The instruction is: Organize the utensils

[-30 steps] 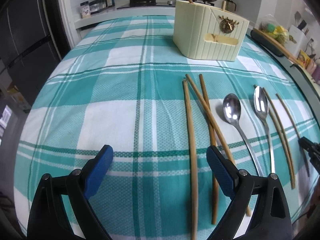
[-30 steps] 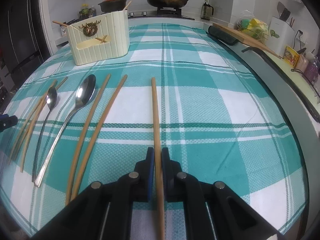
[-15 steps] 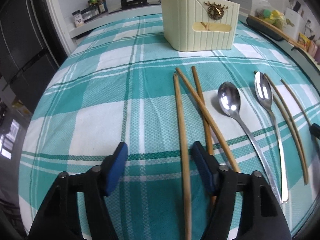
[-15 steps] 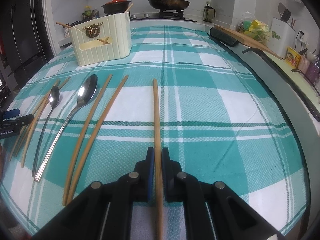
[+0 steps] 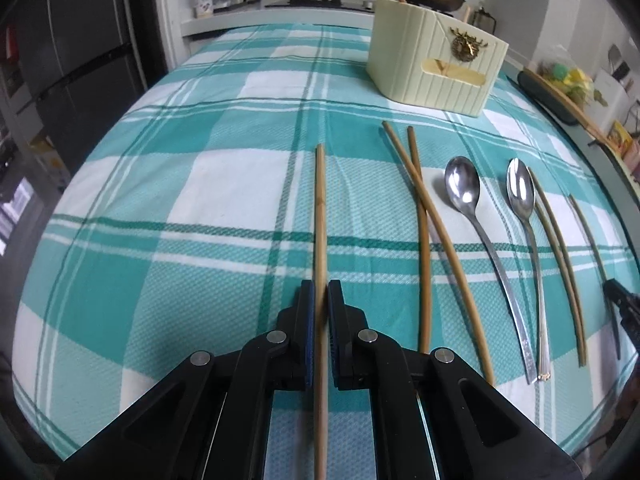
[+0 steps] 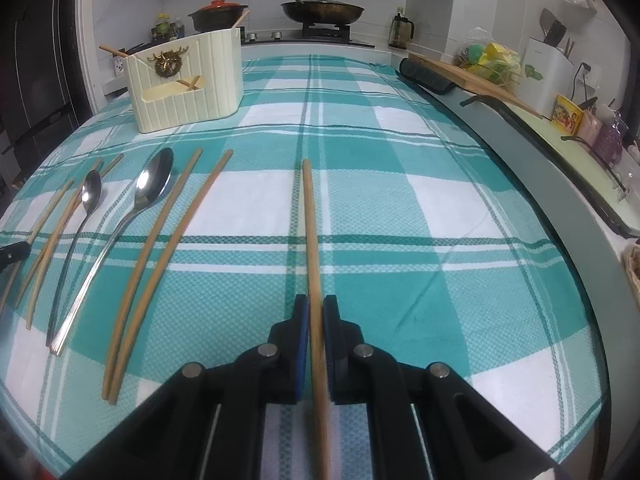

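Observation:
In the left wrist view my left gripper has a wooden chopstick between its blue pads. The jaws are closing, and the pads press its sides. In the right wrist view my right gripper is shut on another wooden chopstick that points away over the cloth. Two crossed chopsticks, two metal spoons and a further pair of chopsticks lie side by side on the checked cloth. A cream utensil holder stands at the far end with chopsticks sticking out.
The teal and white checked tablecloth covers the whole table. A stove with a red-lidded pot and a frying pan is behind the holder. A counter edge with a cutting board runs along the right.
My left gripper has shifted right over the leftmost chopstick and its wide-open jaws have come together on it. The right gripper has kept its hold and stayed put.

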A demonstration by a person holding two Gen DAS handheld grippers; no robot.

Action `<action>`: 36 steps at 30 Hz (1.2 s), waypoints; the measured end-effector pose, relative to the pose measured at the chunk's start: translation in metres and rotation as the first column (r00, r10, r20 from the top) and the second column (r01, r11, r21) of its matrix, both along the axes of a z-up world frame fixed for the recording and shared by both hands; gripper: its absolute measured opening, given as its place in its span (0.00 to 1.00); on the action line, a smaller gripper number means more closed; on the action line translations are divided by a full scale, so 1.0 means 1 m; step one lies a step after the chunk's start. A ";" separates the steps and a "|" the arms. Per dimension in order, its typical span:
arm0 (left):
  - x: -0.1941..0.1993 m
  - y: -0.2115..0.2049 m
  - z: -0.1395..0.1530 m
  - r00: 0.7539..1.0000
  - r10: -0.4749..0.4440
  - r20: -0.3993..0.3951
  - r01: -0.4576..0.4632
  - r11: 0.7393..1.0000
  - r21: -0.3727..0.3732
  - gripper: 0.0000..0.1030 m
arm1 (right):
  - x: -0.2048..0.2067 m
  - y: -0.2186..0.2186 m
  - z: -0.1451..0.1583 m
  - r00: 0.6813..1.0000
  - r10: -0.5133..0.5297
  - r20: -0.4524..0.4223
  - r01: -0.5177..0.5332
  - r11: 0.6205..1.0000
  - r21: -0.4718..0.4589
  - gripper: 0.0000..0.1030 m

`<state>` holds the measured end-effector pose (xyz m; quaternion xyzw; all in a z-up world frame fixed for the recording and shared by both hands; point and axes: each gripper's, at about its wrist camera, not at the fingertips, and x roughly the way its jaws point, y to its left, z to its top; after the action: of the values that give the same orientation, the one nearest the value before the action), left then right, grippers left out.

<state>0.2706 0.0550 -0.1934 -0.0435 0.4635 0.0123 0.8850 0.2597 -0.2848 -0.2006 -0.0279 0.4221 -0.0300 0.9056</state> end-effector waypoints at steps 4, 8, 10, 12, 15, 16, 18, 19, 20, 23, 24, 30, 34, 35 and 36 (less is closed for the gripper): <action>-0.009 0.005 0.000 1.000 0.000 0.004 0.000 1.000 -0.001 0.07 | -0.005 -0.001 0.000 1.000 0.003 -0.007 -0.003 1.000 -0.023 0.06; -0.011 0.004 -0.002 1.000 -0.012 0.017 0.012 1.000 0.026 0.44 | -0.004 0.000 0.000 1.000 -0.001 -0.002 0.001 1.000 -0.025 0.10; -0.011 0.003 -0.002 1.000 -0.015 0.019 0.015 0.999 0.040 0.58 | -0.003 0.000 0.001 1.000 0.000 -0.006 0.000 1.000 -0.013 0.10; -0.010 0.002 -0.003 1.000 -0.029 0.012 0.028 0.998 0.049 0.59 | -0.004 0.000 0.001 1.000 0.003 -0.010 -0.003 1.000 -0.008 0.12; -0.010 0.002 -0.002 0.999 -0.040 0.009 0.039 0.998 0.045 0.62 | -0.005 0.001 0.001 1.000 0.017 -0.016 -0.017 1.000 -0.011 0.14; -0.010 0.002 -0.002 0.999 -0.042 0.006 0.042 0.998 0.039 0.63 | -0.005 0.002 0.001 1.000 0.023 -0.017 -0.023 1.000 -0.015 0.14; -0.010 0.002 -0.001 0.999 -0.049 0.006 0.049 0.998 0.033 0.64 | -0.006 0.003 0.001 0.999 0.032 -0.021 -0.032 0.999 -0.022 0.14; -0.011 0.002 0.000 0.999 -0.053 0.007 0.053 0.998 0.035 0.65 | -0.006 0.004 0.001 0.999 0.034 -0.023 -0.034 0.999 -0.022 0.14; -0.011 0.001 0.001 0.998 -0.057 0.009 0.057 0.998 0.037 0.65 | -0.006 0.004 0.001 0.999 0.034 -0.026 -0.035 0.999 -0.020 0.14; -0.013 0.001 0.008 0.997 -0.075 0.020 0.075 0.997 0.031 0.66 | -0.007 0.006 0.002 0.999 0.038 -0.031 -0.039 0.999 -0.016 0.16; -0.013 0.002 0.010 0.997 -0.080 0.024 0.079 0.997 0.026 0.67 | -0.007 0.006 0.002 0.999 0.042 -0.034 -0.043 0.999 -0.013 0.19; -0.009 0.024 0.031 0.994 -0.093 0.051 0.096 0.993 -0.074 0.70 | -0.004 0.004 0.005 0.992 0.105 -0.069 -0.102 0.994 0.046 0.29; 0.010 0.036 0.033 0.991 -0.132 0.008 0.131 0.983 -0.129 0.72 | 0.005 -0.005 0.007 0.984 0.137 -0.117 -0.123 0.985 0.121 0.29; 0.016 0.034 0.031 0.988 -0.151 -0.011 0.148 0.980 -0.131 0.72 | 0.009 -0.008 0.008 0.981 0.146 -0.130 -0.127 0.982 0.141 0.29; 0.021 0.031 0.028 0.985 -0.172 -0.025 0.168 0.978 -0.125 0.72 | 0.012 -0.011 0.008 0.978 0.153 -0.143 -0.130 0.978 0.160 0.29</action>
<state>0.2913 0.0863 -0.1650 -0.0574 0.4810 -0.0910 0.8701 0.2719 -0.2954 -0.1923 0.0078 0.4888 0.0689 0.8696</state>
